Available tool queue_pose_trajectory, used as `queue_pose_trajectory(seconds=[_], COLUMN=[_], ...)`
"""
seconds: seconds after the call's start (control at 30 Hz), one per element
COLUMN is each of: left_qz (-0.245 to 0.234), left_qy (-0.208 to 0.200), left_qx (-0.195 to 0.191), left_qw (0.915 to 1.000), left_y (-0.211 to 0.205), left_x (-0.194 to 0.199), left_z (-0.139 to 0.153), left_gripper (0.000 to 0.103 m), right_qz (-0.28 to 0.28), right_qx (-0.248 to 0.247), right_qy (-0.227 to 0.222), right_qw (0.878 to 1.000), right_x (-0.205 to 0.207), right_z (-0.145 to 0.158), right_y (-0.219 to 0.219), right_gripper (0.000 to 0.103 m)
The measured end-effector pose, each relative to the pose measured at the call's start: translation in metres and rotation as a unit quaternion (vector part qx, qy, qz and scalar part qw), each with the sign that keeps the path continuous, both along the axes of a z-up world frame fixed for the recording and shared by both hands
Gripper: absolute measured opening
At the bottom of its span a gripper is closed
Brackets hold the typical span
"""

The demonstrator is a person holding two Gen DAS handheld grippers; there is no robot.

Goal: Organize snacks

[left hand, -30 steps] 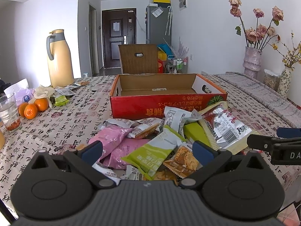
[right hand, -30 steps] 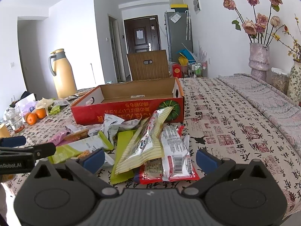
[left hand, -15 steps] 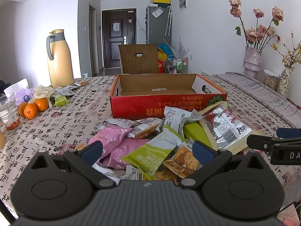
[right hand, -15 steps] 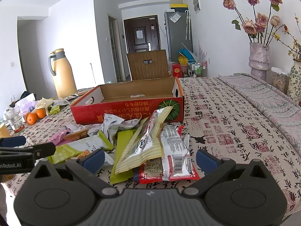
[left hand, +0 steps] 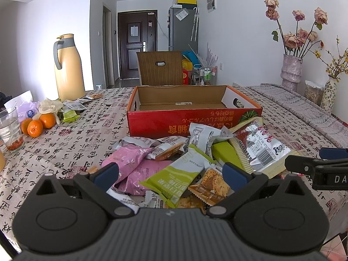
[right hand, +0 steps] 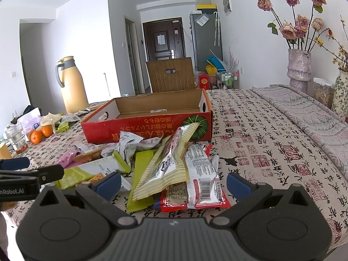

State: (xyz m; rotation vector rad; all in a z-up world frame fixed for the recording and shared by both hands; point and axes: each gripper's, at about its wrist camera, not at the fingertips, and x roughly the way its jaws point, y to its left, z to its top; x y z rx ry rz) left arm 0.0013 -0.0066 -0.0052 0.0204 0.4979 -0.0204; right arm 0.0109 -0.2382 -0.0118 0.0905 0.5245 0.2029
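A pile of snack packets lies on the table in front of an empty red cardboard box, which also shows in the right wrist view. The pile holds a pink bag, a green-and-white packet, a silver striped packet and an orange cracker packet. My left gripper is open and empty, just before the pile's near edge. My right gripper is open and empty, facing the striped packet and a red-and-white packet.
A yellow thermos, several oranges, a glass and loose wrappers stand at the table's left. Vases with dried flowers stand at the far right. A brown chair is behind the box.
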Motion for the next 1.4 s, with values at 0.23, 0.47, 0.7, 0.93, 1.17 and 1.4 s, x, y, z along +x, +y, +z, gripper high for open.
queue_pose_trajectory(seconds=[0.23, 0.47, 0.7, 0.93, 1.17, 1.4], left_qz=[0.0, 0.0, 0.0, 0.004, 0.013, 0.016], left_qy=[0.0, 0.0, 0.0, 0.001, 0.012, 0.02], left_qx=[0.0, 0.0, 0.0, -0.001, -0.004, 0.001], left_qw=[1.0, 1.0, 1.0, 1.0, 0.9998, 0.9997], left_y=[0.0, 0.0, 0.0, 0.001, 0.009, 0.013], left_x=[-0.001, 0.0, -0.001, 0.003, 0.023, 0.039], left_z=[0.0, 0.0, 0.0, -0.002, -0.005, -0.005], left_gripper=[0.103, 0.103, 0.103, 0.103, 0.103, 0.103], right_qz=[0.0, 0.001, 0.0, -0.002, 0.003, 0.014], right_qx=[0.0, 0.0, 0.0, -0.01, -0.022, -0.026], right_qy=[0.0, 0.0, 0.001, -0.001, -0.003, 0.006], right_qw=[1.0, 1.0, 1.0, 1.0, 1.0, 1.0], right_x=[0.0, 0.0, 0.001, 0.006, 0.024, 0.054], right_z=[0.0, -0.001, -0.002, -0.005, -0.008, -0.011], right_y=[0.0, 0.0, 0.0, 0.001, 0.006, 0.016], right_gripper=[0.103, 0.103, 0.103, 0.103, 0.098, 0.085])
